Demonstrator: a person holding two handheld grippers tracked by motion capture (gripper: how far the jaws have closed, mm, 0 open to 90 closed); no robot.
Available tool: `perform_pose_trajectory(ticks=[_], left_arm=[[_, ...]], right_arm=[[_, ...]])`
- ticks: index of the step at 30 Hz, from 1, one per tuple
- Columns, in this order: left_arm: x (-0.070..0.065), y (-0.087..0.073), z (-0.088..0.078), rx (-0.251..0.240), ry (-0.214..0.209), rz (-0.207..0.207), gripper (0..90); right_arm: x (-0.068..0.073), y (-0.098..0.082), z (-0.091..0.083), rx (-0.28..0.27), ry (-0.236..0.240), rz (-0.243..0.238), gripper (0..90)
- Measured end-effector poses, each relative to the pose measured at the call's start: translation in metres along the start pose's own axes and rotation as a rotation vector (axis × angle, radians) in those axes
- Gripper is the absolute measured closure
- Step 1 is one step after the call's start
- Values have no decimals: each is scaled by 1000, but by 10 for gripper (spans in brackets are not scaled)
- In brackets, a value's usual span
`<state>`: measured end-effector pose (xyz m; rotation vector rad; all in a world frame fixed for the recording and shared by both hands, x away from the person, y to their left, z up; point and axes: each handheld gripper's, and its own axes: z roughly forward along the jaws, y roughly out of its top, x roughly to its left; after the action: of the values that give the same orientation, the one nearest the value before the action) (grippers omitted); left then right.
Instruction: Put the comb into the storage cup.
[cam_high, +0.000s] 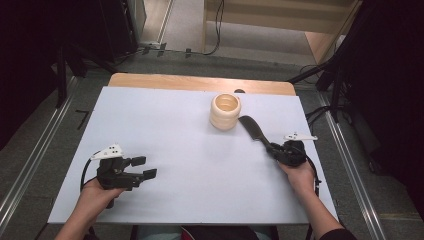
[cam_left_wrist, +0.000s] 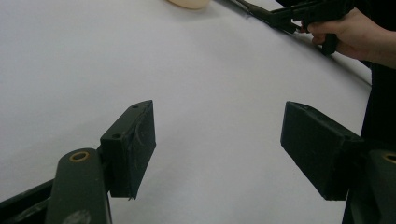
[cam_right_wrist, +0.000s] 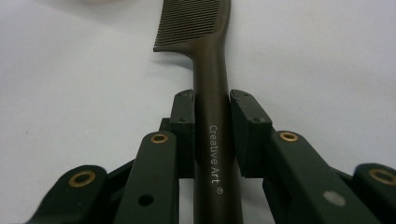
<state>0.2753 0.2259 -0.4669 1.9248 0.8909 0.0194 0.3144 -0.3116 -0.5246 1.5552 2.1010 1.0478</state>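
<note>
A dark comb (cam_high: 253, 130) lies pointing toward a cream ribbed cup (cam_high: 225, 111) at the table's far middle. My right gripper (cam_high: 274, 149) is shut on the comb's handle; in the right gripper view the handle (cam_right_wrist: 212, 116) runs between both pads and its teeth face left. My left gripper (cam_high: 143, 167) stands open at the near left over bare white table, with nothing between its pads (cam_left_wrist: 135, 140). In the left gripper view the right hand (cam_left_wrist: 355, 35) and its gripper (cam_left_wrist: 303, 11) hold the comb far off.
The white table sheet (cam_high: 175, 150) covers a wooden top (cam_high: 200, 82). Metal rails and cables run along the floor on both sides. Wide bare space lies between the two grippers.
</note>
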Motion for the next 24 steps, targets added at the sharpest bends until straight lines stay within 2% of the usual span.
perform_pose_trajectory(ticks=[9, 14, 24], left_arm=[[0, 0, 0, -2, 1, 1, 273], [0, 0, 0, -3, 2, 0, 273], [1, 2, 0, 2, 3, -6, 273]], right_arm=[[0, 7, -11, -58, -19, 33, 703], [4, 12, -19, -97, -15, 16, 703], [14, 22, -33, -148, -36, 16, 703]])
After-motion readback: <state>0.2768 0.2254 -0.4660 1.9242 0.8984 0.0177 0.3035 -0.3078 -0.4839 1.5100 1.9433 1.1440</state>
